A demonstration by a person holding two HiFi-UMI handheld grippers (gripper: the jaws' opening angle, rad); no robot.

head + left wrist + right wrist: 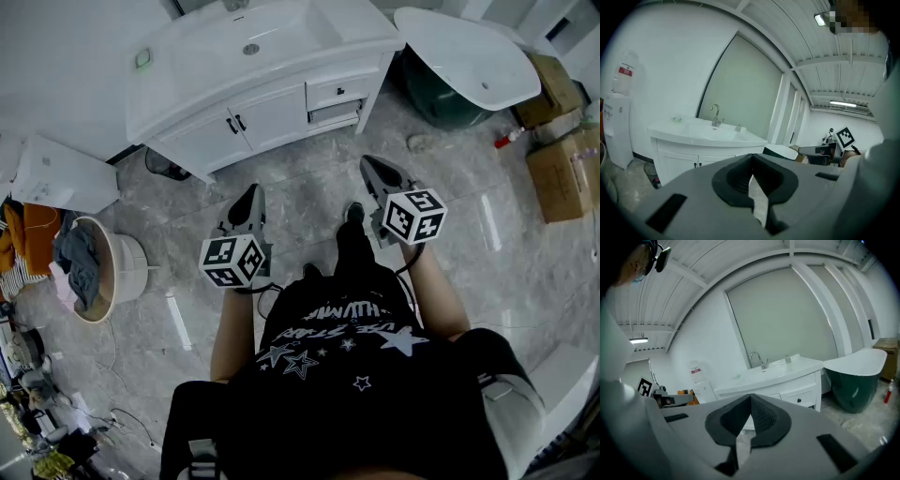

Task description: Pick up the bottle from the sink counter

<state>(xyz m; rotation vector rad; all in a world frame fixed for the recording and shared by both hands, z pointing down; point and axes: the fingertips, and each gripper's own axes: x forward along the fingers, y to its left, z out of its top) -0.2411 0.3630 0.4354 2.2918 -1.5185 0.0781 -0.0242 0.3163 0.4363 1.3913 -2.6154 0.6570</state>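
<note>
A small pale bottle (738,127) stands on the white sink counter (693,130) just right of the faucet (715,116); it also shows as the bottle (787,359) in the right gripper view. In the head view I cannot make it out on the counter (178,89). My left gripper (249,199) and right gripper (373,169) hover over the floor, well short of the vanity. The left gripper (751,161) and the right gripper (750,401) are both shut with nothing between their jaws.
A white bathtub (469,56) on a dark green base stands right of the vanity. Cardboard boxes (562,159) and a red-capped bottle (507,139) lie at the far right. A round laundry basket (94,267) sits at the left, a water dispenser (616,126) beside the vanity.
</note>
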